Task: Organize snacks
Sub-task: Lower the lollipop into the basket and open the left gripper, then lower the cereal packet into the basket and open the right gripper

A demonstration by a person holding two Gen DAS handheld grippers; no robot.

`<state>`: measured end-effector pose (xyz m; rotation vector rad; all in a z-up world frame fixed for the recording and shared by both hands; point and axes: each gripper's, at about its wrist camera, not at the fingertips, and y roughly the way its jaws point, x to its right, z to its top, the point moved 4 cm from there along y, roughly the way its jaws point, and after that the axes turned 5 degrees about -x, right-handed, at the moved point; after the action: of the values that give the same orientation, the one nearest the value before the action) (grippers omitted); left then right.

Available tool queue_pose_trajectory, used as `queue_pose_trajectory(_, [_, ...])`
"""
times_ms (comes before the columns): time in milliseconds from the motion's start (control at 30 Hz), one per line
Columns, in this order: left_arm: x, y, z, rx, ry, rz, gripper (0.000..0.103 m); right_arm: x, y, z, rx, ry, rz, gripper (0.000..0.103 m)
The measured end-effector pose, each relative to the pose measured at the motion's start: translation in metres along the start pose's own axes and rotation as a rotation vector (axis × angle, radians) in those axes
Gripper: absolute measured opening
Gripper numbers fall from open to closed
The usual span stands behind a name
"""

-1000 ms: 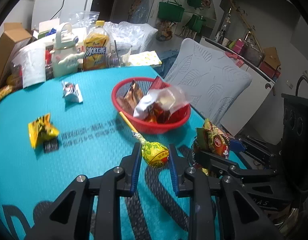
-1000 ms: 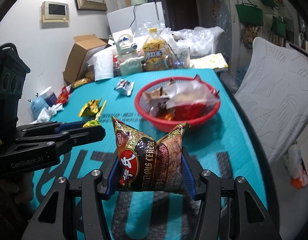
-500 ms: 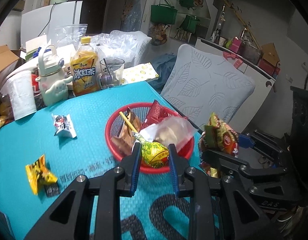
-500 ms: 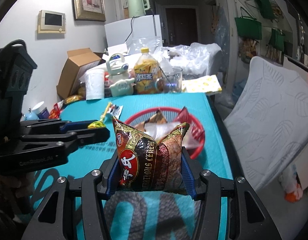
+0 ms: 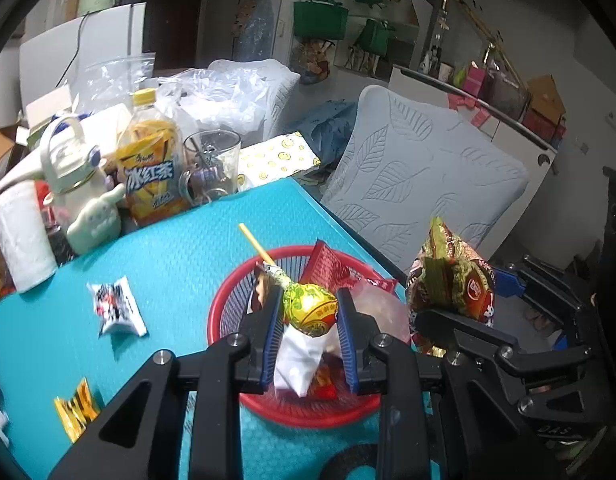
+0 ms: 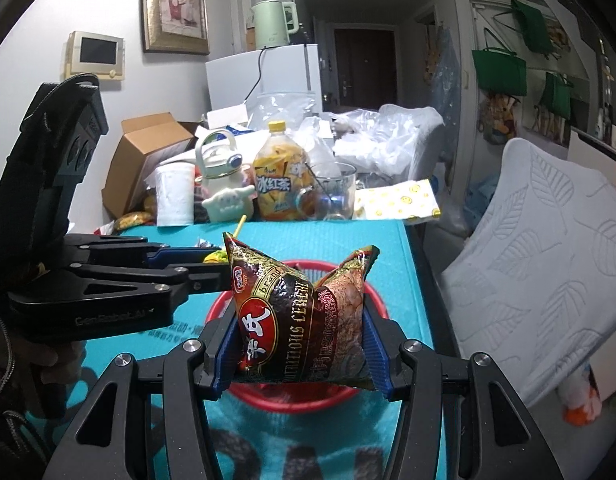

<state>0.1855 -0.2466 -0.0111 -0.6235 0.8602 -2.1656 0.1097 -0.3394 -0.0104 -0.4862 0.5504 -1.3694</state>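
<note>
Through the left wrist camera I see my left gripper (image 5: 310, 312) with its fingers (image 5: 271, 332) closed on the yellow-green lollipop (image 5: 310, 309), stick angled up and away, hanging directly above the red basket (image 5: 224, 308), which sits near the right edge of the teal surface (image 5: 180, 256) and already holds several packets. A white wrapped candy (image 5: 116, 312) lies to the basket's left and a yellow wrapper (image 5: 77, 408) sits closer to the near-left corner, both not yet gathered. At the right of this view my right gripper (image 5: 448, 312) carries the cereal packet (image 5: 456, 280) just beside the basket rim. Through the right wrist camera I see the right fingers (image 6: 374, 344) clamped on both sides of that dark cereal packet (image 6: 300, 316), held upright over the near part of the basket (image 6: 292, 400); the left gripper (image 6: 196, 264) reaches in from the left over the same basket. I judge the step to be dropping both snacks in. To do it well I should lower the lollipop a little before parting the fingers, so it does not bounce off the heaped packets, and release one item at a time so the two grippers do not crowd each other. The cereal packet is bulky; I would centre it over the basket first, since it could tip over the rim.
</note>
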Motion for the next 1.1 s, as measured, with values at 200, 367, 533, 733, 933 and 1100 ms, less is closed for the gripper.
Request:
queue_pose_trajectory(200, [0.004,0.015,0.010,-0.015,0.024,-0.013,0.025,0.017,0.008,0.006,0.004,0.035,-0.015,0.053])
queue_pose_trajectory(367, [0.004,0.027,0.012,-0.038,0.037,0.003,0.026,0.025,0.013,0.008,0.003,0.046,-0.031,0.053])
queue_pose_trajectory(533, [0.001,0.041,0.010,-0.099,0.023,0.009,0.026,0.029,0.016,0.009,-0.002,0.054,-0.033,0.053])
queue_pose_trajectory(733, [-0.003,0.045,0.005,-0.103,-0.001,-0.001,0.086,0.029,0.019,0.009,-0.009,0.053,-0.029,0.053])
queue_pose_trajectory(933, [-0.013,0.040,0.005,-0.100,-0.030,0.030,0.086,0.030,0.020,0.011,-0.011,0.047,-0.034,0.053])
queue_pose_trajectory(1100, [-0.027,0.032,0.003,-0.080,-0.046,0.076,0.086,0.024,0.026,0.017,-0.010,0.027,-0.029,0.053])
